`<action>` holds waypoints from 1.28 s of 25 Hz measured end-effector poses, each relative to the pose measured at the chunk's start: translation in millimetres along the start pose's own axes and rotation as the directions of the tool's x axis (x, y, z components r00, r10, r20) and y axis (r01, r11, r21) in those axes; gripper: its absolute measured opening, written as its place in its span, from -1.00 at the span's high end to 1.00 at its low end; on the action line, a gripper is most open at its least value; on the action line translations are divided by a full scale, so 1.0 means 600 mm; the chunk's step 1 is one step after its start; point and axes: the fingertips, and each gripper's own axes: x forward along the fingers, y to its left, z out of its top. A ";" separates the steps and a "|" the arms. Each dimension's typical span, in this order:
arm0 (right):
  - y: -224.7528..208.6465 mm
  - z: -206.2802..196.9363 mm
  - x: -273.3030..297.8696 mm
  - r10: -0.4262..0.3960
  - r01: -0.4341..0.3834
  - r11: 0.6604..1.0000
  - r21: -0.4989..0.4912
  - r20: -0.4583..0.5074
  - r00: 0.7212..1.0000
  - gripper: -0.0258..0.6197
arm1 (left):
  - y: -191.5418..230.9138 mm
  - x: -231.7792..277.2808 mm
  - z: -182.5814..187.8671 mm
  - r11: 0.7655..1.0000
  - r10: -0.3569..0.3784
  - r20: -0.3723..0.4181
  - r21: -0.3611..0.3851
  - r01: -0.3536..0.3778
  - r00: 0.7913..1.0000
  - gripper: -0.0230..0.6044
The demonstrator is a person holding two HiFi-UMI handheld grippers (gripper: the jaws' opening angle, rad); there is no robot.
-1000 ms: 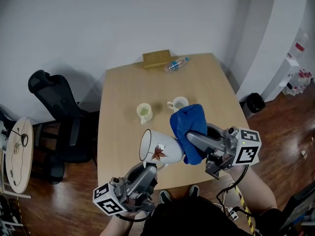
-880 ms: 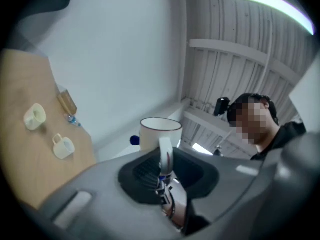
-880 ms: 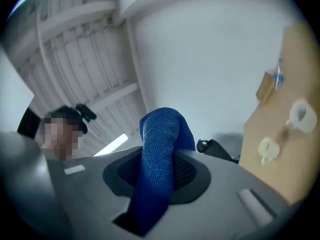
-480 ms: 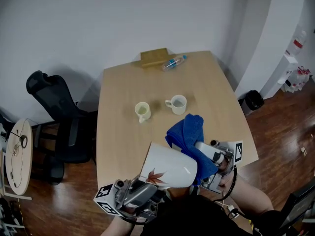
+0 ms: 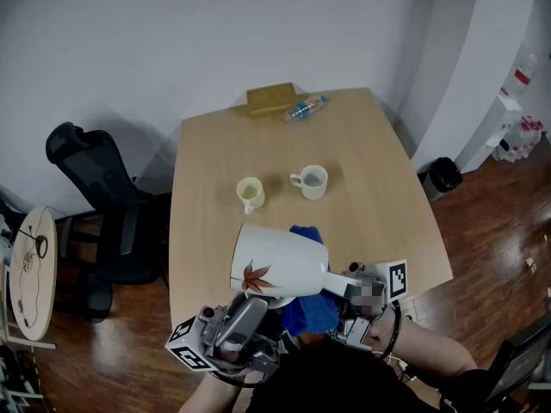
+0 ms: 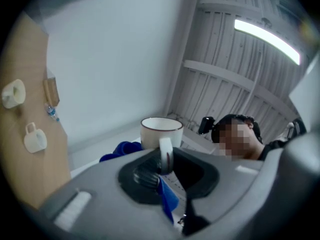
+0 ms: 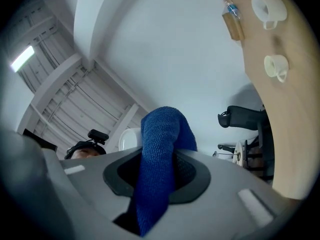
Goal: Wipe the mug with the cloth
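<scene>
1. The left claw is clamped on the handle of the mug. In the left gripper view the handle stands upright between its jaws, pinched tight.
2. The mug is white with a dark rim and a red leaf print. It is held up off the counter, just past the left claw's tips. In the head view it lies on its side, with its mouth turned away from the right claw.
3. The right claw is closed on the cloth. Blue fabric fills the gap between its jaws and bulges out past the tips.
4. In the head view the right claw sits just to the right of the left claw. The cloth is bunched between them, at the mug's base end and under its lower side, and appears to touch the mug there.
5. Both claws tilt upward, so ceiling and wall fill much of their own views.
6. Well beyond both claws, two small cups stand on the counter, near each other but apart. The yellow cup is ahead of the left claw and the white cup ahead of the right.
7. Farther still, at the counter's far edge, a bottle lies on its side just beside a wooden box.
8. A black chair stands on the floor off to the left claw's outer side, next to the counter.
</scene>
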 end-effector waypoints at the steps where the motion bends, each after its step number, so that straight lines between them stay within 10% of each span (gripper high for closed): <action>1: -0.002 0.010 0.002 -0.008 0.008 1.000 -0.014 0.008 1.000 0.59 | 0.004 0.001 0.008 1.000 0.007 0.004 0.006 -0.007 1.000 0.73; 5: 0.002 0.066 -0.015 -0.161 0.174 0.949 -0.263 0.072 0.984 0.59 | 0.025 -0.013 0.027 0.985 0.120 -0.024 0.125 -0.116 0.992 0.73; 9: 0.044 0.108 -0.029 -0.337 0.336 0.644 -0.687 0.140 0.931 0.58 | 0.059 -0.039 0.035 0.935 0.272 -0.051 0.250 -0.251 0.961 0.73; 16: 0.083 0.067 0.016 -0.331 0.302 0.402 -0.864 0.171 0.928 0.58 | 0.071 -0.048 0.036 0.966 0.243 0.056 0.076 -0.247 0.968 0.73; 22: 0.019 0.110 -0.013 -0.418 0.457 0.492 -0.741 0.259 0.871 0.58 | 0.055 -0.030 0.033 0.973 0.213 0.036 0.085 -0.215 0.976 0.73; 27: 0.001 0.052 -0.018 -0.412 0.398 0.599 -0.695 0.160 0.897 0.58 | 0.077 -0.053 0.038 0.943 0.297 0.051 0.139 -0.302 0.953 0.73; 32: 0.030 0.075 -0.004 -0.353 0.376 0.602 -0.704 0.188 0.917 0.58 | 0.091 -0.073 0.037 0.924 0.352 0.031 0.149 -0.352 0.936 0.73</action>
